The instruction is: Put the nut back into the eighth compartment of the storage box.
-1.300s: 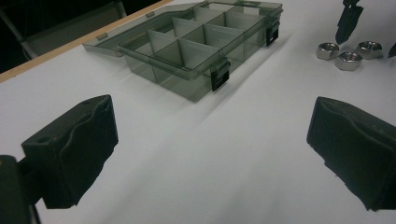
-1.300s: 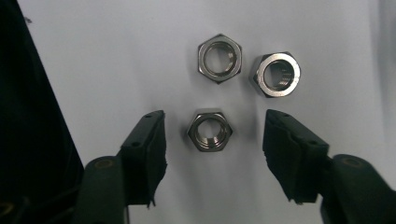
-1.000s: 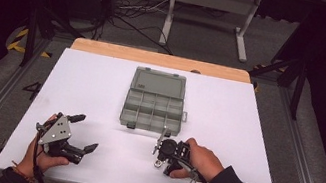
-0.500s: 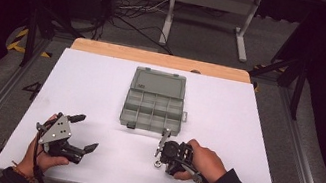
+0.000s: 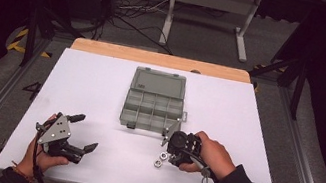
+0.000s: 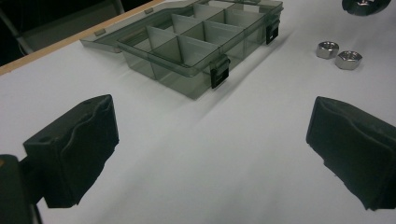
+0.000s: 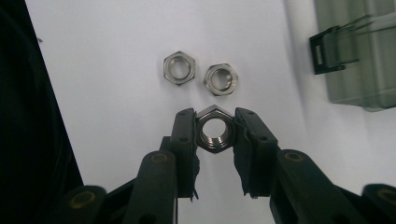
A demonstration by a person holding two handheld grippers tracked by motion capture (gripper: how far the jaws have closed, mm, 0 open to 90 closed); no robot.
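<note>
A: We start with the white tabletop [image 5: 101, 85]. What sits on it?

B: We see a grey clear-plastic compartment box [image 5: 154, 101] near the middle, its lid laid open toward the far side, its cells looking empty in the left gripper view.

A: And the hand-held grippers?

B: We have the left hand-held gripper [image 5: 81, 132] at the near left, jaws spread wide with nothing between them. We have the right hand-held gripper [image 7: 213, 132] at the near right, just in front of the box's near right corner, jaws pinched on a steel hex nut [image 7: 214, 134].

A: Where does that nut sit?

B: We see it clamped flat-to-flat between the pads, clear of the tabletop. Two more hex nuts [image 7: 201, 72] lie side by side on the tabletop just beyond it, near the box's latch [image 7: 327, 49].
</note>
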